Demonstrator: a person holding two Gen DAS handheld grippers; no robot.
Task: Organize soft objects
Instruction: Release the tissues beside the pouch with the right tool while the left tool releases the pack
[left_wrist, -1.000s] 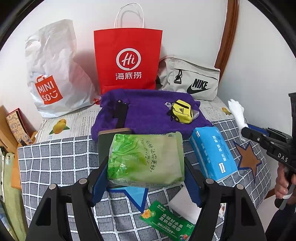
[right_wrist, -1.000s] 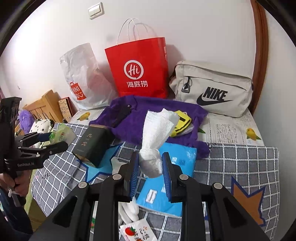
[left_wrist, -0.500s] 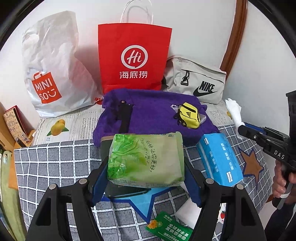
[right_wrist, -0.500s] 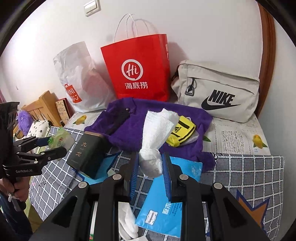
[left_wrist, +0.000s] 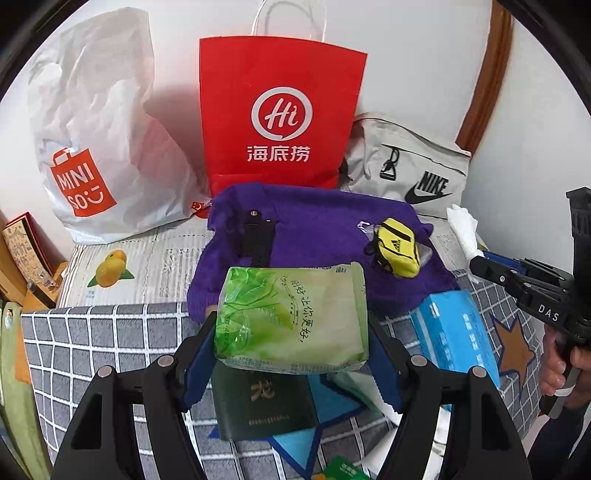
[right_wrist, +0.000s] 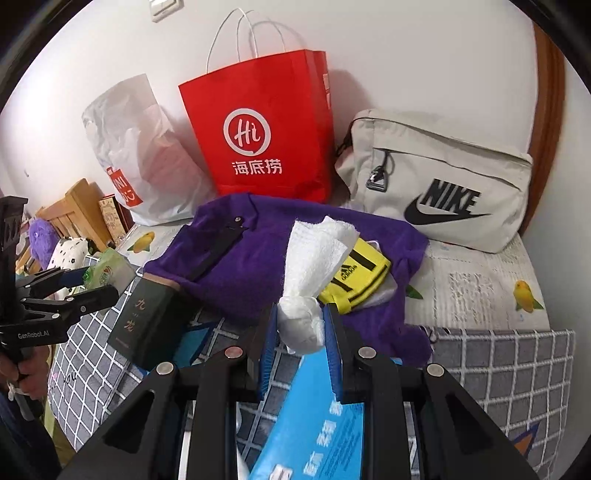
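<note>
My left gripper (left_wrist: 291, 332) is shut on a green tissue pack (left_wrist: 291, 314) and holds it above the bed, over a dark green box (left_wrist: 264, 402). My right gripper (right_wrist: 300, 325) is shut on a white cloth (right_wrist: 314, 258) and holds it upright above a blue tissue pack (right_wrist: 314, 417). A purple cloth (left_wrist: 317, 225) lies ahead with a yellow Adidas pouch (left_wrist: 397, 251) and a black strap (left_wrist: 256, 236) on it. In the left wrist view the right gripper (left_wrist: 476, 260) with the white cloth (left_wrist: 461, 225) is at the right.
A red paper bag (left_wrist: 277, 110), a white Miniso bag (left_wrist: 92, 129) and a grey Nike bag (left_wrist: 410, 166) stand against the wall. The bed has a grey checked cover (left_wrist: 92, 350). Plush toys (right_wrist: 59, 247) and a wooden frame are at the left.
Both grippers have moved forward toward the bags at the wall, still holding their loads. The dark green box now lies under the left gripper.
</note>
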